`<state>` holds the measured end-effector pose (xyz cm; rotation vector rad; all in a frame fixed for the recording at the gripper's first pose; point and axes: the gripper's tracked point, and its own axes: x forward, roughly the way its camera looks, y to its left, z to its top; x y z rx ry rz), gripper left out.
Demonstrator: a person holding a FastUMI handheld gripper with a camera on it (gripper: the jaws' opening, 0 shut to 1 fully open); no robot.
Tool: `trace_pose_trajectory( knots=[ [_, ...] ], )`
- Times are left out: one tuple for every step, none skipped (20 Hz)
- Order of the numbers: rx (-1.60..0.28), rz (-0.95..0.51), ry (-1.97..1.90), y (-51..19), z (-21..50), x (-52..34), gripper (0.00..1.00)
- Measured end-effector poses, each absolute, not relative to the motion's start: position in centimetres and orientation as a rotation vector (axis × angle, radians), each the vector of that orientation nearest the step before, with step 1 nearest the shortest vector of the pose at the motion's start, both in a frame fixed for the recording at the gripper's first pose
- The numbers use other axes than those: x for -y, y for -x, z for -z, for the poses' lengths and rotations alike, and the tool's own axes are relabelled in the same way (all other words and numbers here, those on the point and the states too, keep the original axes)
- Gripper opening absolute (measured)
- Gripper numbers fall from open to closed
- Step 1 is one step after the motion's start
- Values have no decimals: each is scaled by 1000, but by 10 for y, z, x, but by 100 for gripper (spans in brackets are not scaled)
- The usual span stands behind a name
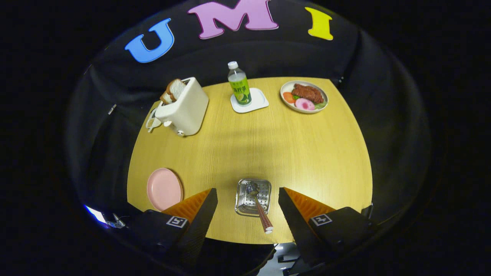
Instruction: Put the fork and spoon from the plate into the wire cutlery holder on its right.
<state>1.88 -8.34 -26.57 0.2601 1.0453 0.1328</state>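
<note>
My gripper hangs open high above the near edge of the wooden table, nothing between its fingers. Right between the fingertips, down on the table, stands the metal cutlery holder. A utensil with a shiny head and a checked handle leans in it, the handle sticking out toward me. The head looks like a spoon's bowl; I cannot tell whether a second utensil is inside. To the left of the holder, beside my left finger, lies the pink plate, bare on top.
At the far left stands a white toaster with bread slices in it. A green-labelled bottle stands on a white coaster at the far middle. A plate of food sits at the far right.
</note>
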Motion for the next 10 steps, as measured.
trace_pose_trajectory(
  knots=[
    [-984,-120,-257,-22,254,84,100],
    [-924,-101,-255,-24,241,86,100],
    [-862,-81,-252,-25,227,89,99],
    [-802,-62,-247,-27,213,90,100],
    [-740,-44,-241,-28,195,95,100],
    [-675,-31,-227,-28,178,98,100],
    [-619,-21,-201,-27,162,98,99],
    [-558,-13,-163,-27,146,98,99],
    [-503,-2,-129,-28,131,98,99],
    [-452,4,-107,-27,116,95,99]
  ],
)
